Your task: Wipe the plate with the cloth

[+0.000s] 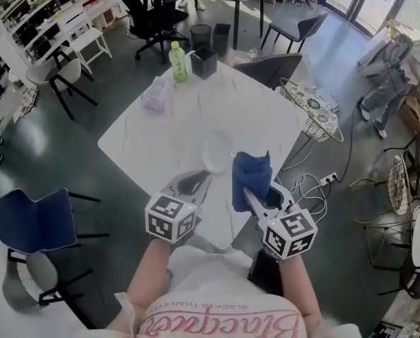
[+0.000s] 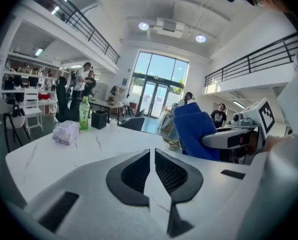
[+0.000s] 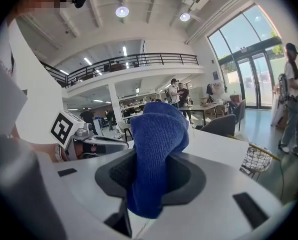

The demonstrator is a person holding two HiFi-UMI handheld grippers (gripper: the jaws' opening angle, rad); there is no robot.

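A small white plate [image 1: 217,153] lies on the white table [image 1: 160,139], near its front corner. My left gripper [image 1: 204,175] is shut with nothing in it, its tips just short of the plate's near edge. From its own view, the closed jaws of the left gripper [image 2: 152,156] hide the plate. The right gripper [image 1: 250,189] is shut on a blue cloth [image 1: 251,177], which stands bunched up above the jaws just right of the plate. In the right gripper view the cloth [image 3: 156,149] fills the middle of the right gripper [image 3: 149,176].
A green bottle [image 1: 178,62], a black box [image 1: 203,62] and a tissue pack [image 1: 155,94] stand at the table's far side. A wire basket [image 1: 315,111] and a grey chair [image 1: 269,67] are to the right, a blue chair [image 1: 37,220] at left.
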